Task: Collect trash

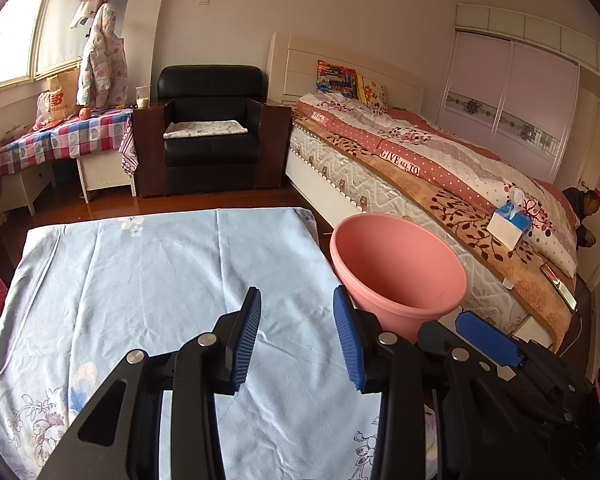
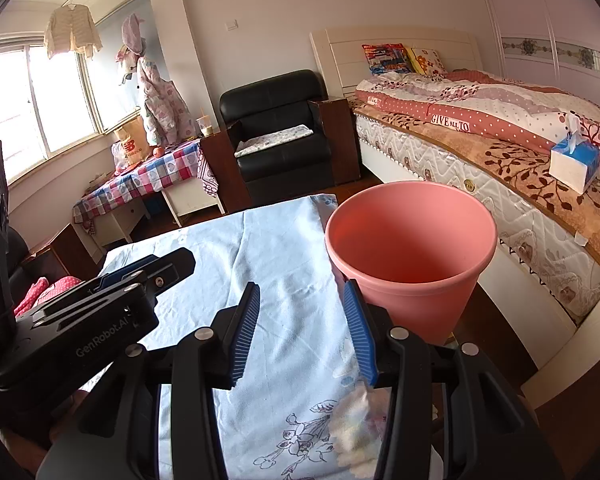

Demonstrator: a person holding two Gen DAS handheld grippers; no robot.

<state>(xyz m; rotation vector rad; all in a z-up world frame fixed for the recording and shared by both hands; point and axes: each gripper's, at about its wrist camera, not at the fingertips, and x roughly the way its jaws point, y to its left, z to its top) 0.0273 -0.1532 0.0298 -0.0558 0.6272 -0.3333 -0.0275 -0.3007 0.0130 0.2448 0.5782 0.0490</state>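
Trash itself was not plainly visible; only a whitish crumpled wad (image 2: 356, 428), possibly tissue, lay blurred beneath the right gripper (image 2: 306, 332), near the pink bin (image 2: 410, 280). That bin stood open-mouthed and apparently empty just beside the cloth-covered table (image 1: 140, 280), likely placed there for easy drops. Both the right gripper and left gripper (image 1: 298, 336) hung released, holding nothing, short of the bin.
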